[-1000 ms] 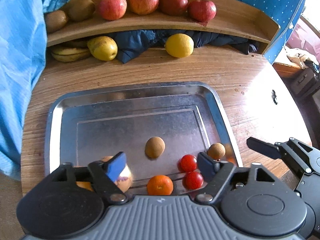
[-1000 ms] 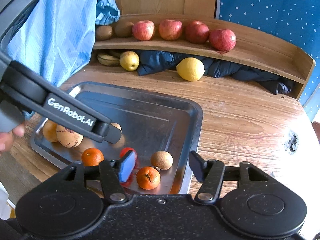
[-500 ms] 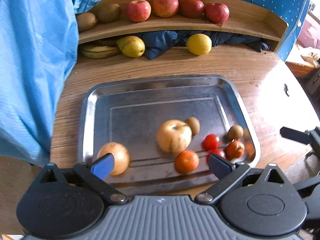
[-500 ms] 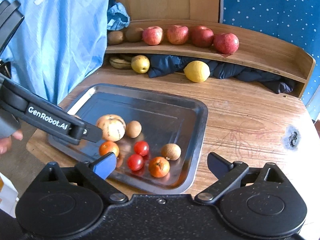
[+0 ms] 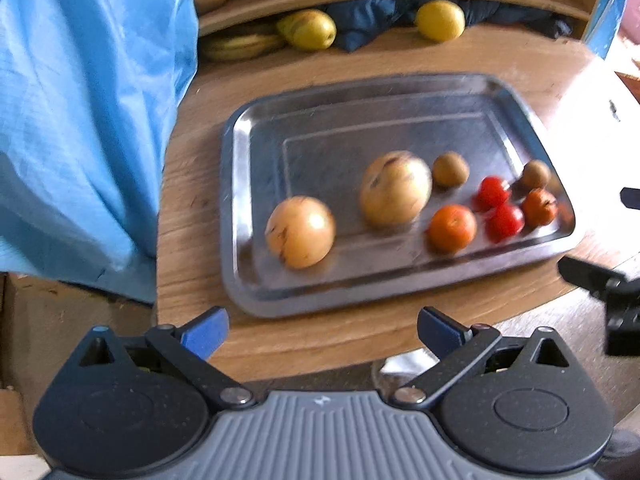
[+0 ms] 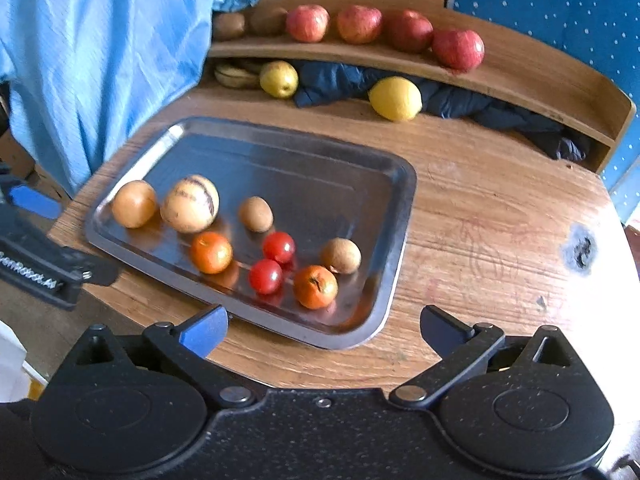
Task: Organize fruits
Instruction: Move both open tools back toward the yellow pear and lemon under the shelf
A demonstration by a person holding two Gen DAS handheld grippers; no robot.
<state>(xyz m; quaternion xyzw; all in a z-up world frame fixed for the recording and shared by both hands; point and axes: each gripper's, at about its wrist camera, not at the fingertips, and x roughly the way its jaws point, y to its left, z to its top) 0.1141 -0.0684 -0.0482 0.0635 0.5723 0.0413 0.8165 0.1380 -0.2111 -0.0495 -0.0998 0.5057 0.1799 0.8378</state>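
A steel tray lies on the wooden table. It holds two large yellow-orange fruits, two oranges, two red tomatoes and two brown kiwis. My left gripper is open and empty, hanging over the table's near edge short of the tray. My right gripper is open and empty too, near the tray's front right corner.
A curved wooden shelf at the back carries red apples and kiwis. Under it lie a lemon, a yellow pear, bananas and a dark cloth. Blue fabric hangs at the left.
Both grippers have pulled back from the tray towards the table's near edge and opened wider. The fruits stay in the tray.
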